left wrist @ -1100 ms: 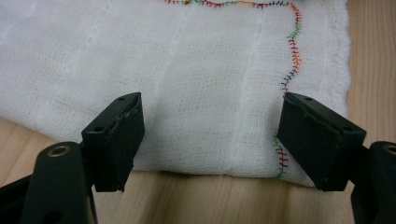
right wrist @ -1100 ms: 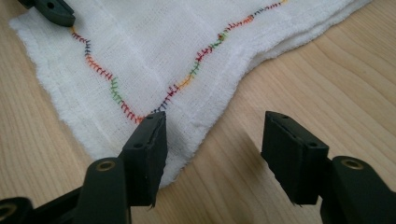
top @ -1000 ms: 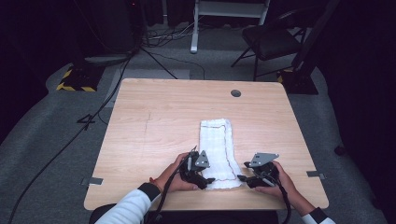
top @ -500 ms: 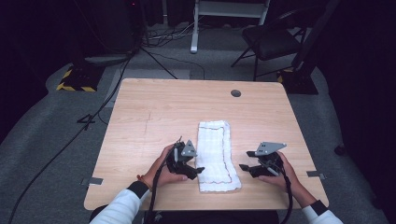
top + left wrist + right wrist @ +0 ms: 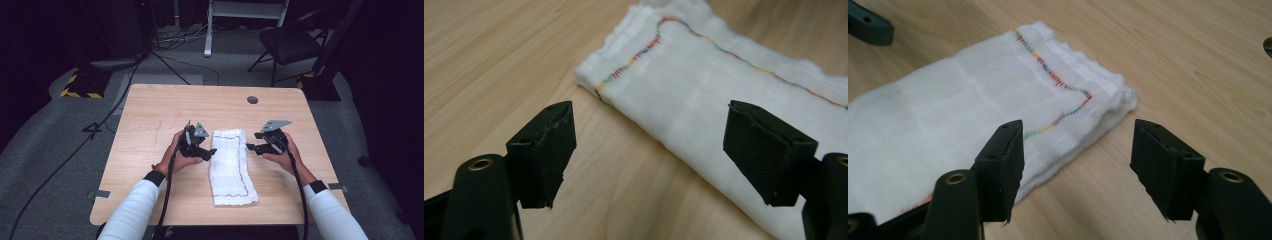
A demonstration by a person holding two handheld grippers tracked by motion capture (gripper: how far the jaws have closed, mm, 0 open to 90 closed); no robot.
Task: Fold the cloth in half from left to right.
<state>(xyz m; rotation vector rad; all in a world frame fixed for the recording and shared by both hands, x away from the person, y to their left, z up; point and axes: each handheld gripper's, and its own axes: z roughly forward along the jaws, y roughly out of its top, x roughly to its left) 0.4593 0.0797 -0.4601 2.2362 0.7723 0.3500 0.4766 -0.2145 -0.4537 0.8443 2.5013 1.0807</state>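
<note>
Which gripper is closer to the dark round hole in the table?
Right. The right gripper sits near and below the round hole; the left gripper is farther, across the white cloth.

Cloth (image 5: 231,167): white, fine woven texture, with a thin stitched line running through red, orange, yellow, green, blue (rainbow order, seen best in both gripper views). Table (image 5: 150,120): pale wood, light grain streaks, one dark round spot near the far edge. Left gripper (image 5: 650,150) and right gripper (image 5: 1077,165): black jaws, brass-coloured rivets. Sleeves (image 5: 131,212): white, black cuffs.
</note>
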